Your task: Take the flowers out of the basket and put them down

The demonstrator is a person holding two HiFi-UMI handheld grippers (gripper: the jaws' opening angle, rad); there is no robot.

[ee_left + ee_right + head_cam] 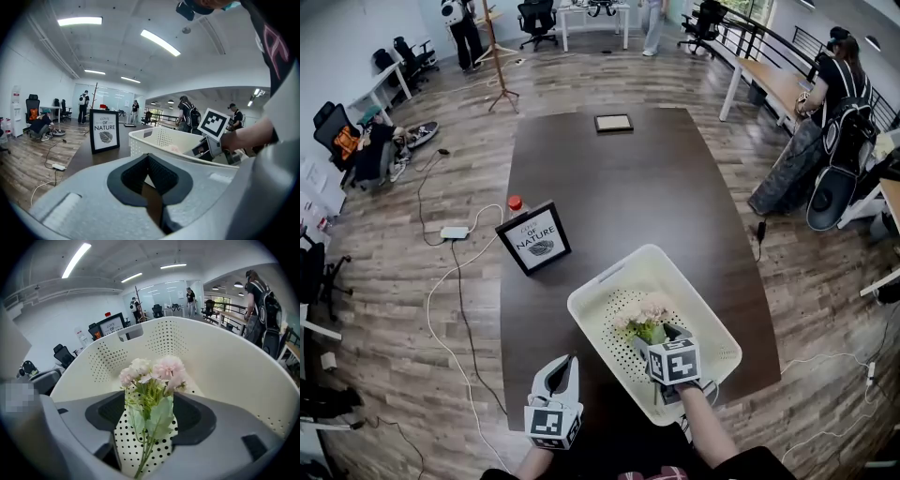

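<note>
One basket [586, 292] stands on the surface [628, 187], with one bunch of flowers [645, 323] lying inside. My right gripper [150, 427] is down in the basket, spread wide, with the stems between the jaws but not pinched. My left gripper [565, 367] is pressed together and empty, just beside the basket. One framed sign [533, 237] stands near.

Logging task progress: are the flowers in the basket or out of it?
In the basket. The flowers lie over its perforated floor, with its white walls around them, between the right gripper's open jaws, not yet gripped.
</note>
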